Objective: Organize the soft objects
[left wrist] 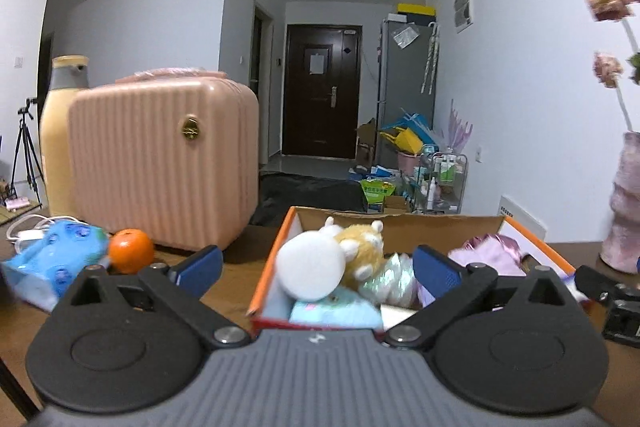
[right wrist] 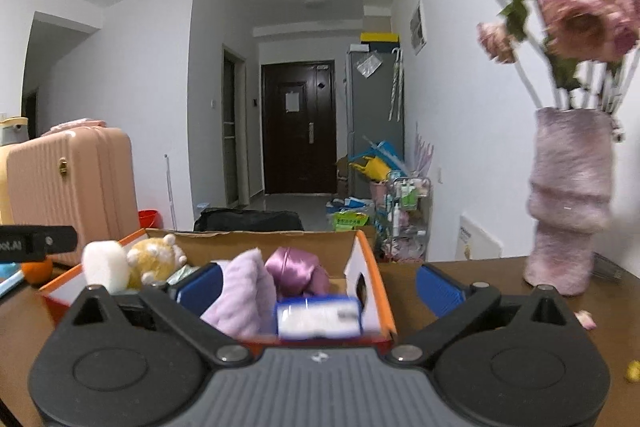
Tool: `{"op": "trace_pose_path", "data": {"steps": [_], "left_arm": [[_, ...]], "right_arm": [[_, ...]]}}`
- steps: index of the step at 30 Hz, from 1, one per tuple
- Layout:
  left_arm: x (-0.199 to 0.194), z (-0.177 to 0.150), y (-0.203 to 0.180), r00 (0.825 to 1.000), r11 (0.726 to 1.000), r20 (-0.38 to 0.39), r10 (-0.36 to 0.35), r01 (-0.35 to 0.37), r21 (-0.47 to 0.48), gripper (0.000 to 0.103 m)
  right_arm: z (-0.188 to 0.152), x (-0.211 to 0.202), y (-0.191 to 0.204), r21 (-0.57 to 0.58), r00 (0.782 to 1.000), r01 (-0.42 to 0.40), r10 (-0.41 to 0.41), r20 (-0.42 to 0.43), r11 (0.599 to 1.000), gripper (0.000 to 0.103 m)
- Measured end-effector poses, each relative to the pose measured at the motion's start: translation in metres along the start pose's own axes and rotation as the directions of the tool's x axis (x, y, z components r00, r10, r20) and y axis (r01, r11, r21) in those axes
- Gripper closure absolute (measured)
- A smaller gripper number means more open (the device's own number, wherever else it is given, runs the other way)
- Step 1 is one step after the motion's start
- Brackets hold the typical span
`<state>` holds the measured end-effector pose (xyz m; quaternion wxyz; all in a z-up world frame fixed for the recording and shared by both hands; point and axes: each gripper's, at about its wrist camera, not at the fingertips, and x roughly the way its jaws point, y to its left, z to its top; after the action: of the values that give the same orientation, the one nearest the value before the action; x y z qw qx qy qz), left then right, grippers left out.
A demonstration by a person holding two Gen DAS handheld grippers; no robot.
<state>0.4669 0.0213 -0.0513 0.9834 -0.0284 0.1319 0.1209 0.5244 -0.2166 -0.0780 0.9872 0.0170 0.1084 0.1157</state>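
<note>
The blue pack [left wrist: 52, 259], the one soft thing outside the box [left wrist: 272, 267], lies on the desk [left wrist: 236, 267] beside the orange [left wrist: 131, 255], left of the left gripper [left wrist: 318, 267]. That hand is nearer; both its jaws and the right gripper's [right wrist: 318, 285] stand wide apart, empty.

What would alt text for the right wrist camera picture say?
An orange-rimmed cardboard box on a brown table holds a lilac towel, a yellow plush toy and a white sponge, seen between the open right gripper. A pink vase stands right.
</note>
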Motion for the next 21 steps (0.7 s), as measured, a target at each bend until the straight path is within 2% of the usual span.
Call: {"op": "trace_pose_path", "data": {"steps": [7, 16, 21], "left_arm": [[-0.09, -0.022, 0.019, 0.999, 0.997, 0.03, -0.033, 0.031, 0.072, 0.0], [-0.21, -0.05, 0.044, 0.988, 0.985, 0.036, -0.147, 0.144, 0.09, 0.0], [-0.266, -0.073, 0.053, 0.982, 0.978, 0.037, -0.183, 0.178, 0.11, 0.0]], "right_arm": [[-0.02, -0.098, 0.001, -0.002, 1.0, 0.027, -0.027, 0.012, 1.0, 0.0], [-0.04, -0.222, 0.015, -0.028, 0.999, 0.039, -0.039, 0.002, 0.999, 0.0], [-0.058, -0.281, 0.021, -0.021, 0.999, 0.029, -0.03, -0.023, 0.999, 0.0]]}}
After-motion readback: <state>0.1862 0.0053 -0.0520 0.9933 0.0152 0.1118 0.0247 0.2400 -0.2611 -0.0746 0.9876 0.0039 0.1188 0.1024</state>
